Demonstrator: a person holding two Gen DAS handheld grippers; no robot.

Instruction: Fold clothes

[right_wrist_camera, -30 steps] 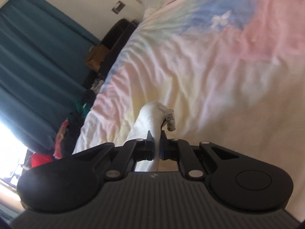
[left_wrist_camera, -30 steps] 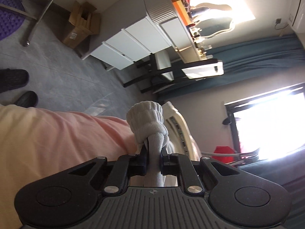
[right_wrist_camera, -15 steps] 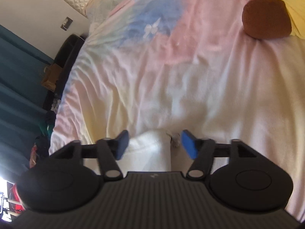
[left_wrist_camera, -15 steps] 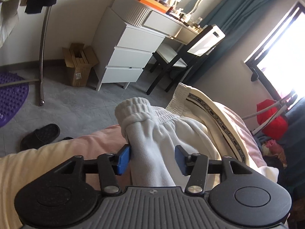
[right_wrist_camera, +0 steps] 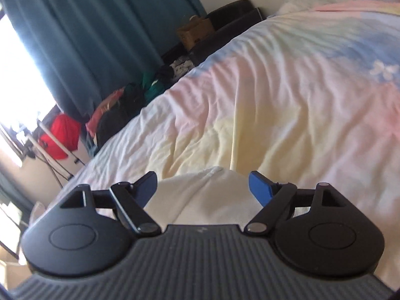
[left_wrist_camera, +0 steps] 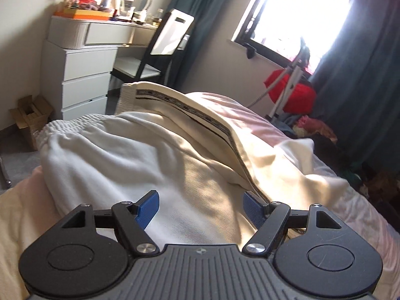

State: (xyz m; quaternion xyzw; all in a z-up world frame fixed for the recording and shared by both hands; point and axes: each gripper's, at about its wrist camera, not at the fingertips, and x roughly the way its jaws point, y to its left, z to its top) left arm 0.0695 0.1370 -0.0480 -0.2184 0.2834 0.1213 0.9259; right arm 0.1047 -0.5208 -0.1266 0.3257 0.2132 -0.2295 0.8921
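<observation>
A white garment point(left_wrist_camera: 140, 160) with a ribbed elastic waistband point(left_wrist_camera: 57, 127) lies folded on the bed, with a cream piece bearing a dark patterned stripe point(left_wrist_camera: 212, 122) across its far side. My left gripper point(left_wrist_camera: 201, 203) hovers just above the cloth, its jaws opening wide and the blue pads clear of the fabric. In the right wrist view the garment's other end point(right_wrist_camera: 205, 195) lies under my right gripper point(right_wrist_camera: 203, 183), which stands open with nothing pinched. The pastel bedspread point(right_wrist_camera: 287, 95) stretches beyond it.
A white drawer unit point(left_wrist_camera: 85, 75) and a dark chair point(left_wrist_camera: 160, 50) stand past the bed's end, with a cardboard box point(left_wrist_camera: 30, 117) on the floor. Piled clothes point(right_wrist_camera: 125, 105) and a red bundle point(left_wrist_camera: 292, 95) lie by the teal curtains point(right_wrist_camera: 100, 37).
Both grippers were shut on the white garment, then opened and let it drop onto the bed. Both views rolled upright, and the left gripper drew back along the cloth.
</observation>
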